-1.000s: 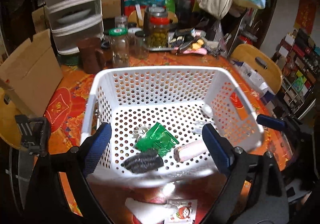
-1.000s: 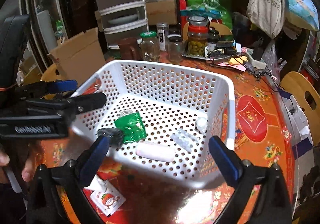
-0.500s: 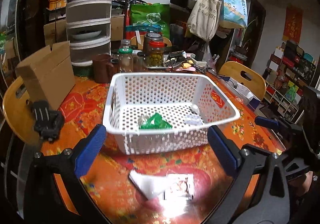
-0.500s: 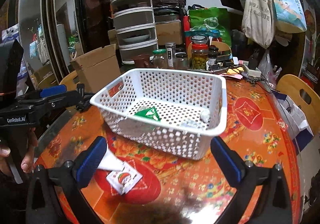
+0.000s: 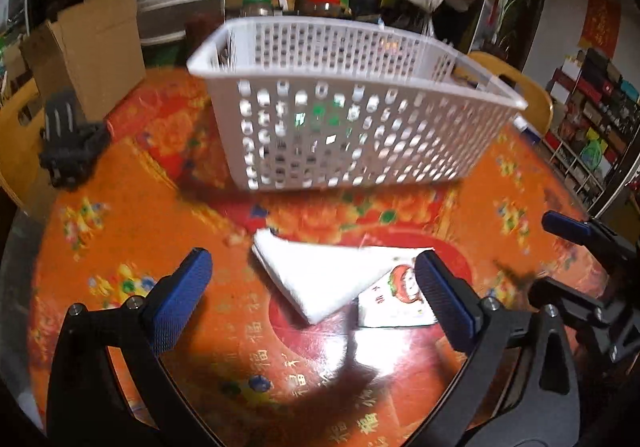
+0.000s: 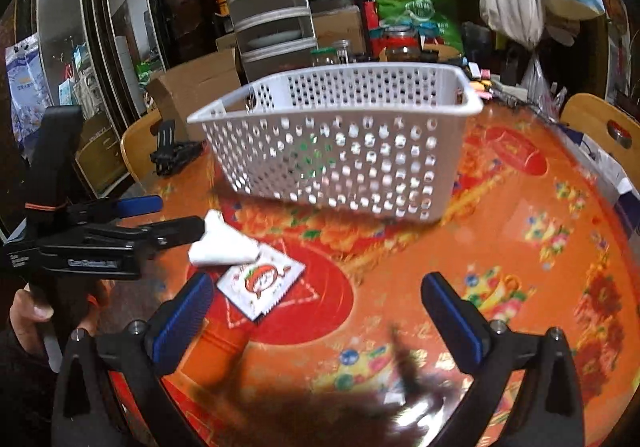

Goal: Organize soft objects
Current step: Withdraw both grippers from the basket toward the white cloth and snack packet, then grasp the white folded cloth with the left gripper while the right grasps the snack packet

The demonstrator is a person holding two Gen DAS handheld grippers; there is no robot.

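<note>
Both hand-held grippers released, empty: left hand-held gripper (image 5: 312,287) spread either side of white folded cloth (image 5: 320,279) w/ printed packet (image 5: 396,299) touching it, on bench (image 5: 120,247). Right hand-held gripper (image 6: 316,307) nearby. White basket (image 5: 344,103) behind, green item inside.

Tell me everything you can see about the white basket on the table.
The white basket looks like plastic, rectangular, with round holes across its walls and a thick solid rim. It stands upright on the orange patterned table, beyond a white folded tissue and a small packet, not touching them. Something green shows through the holes; the rest of the contents are unclear. Neither tool touches it.
</note>
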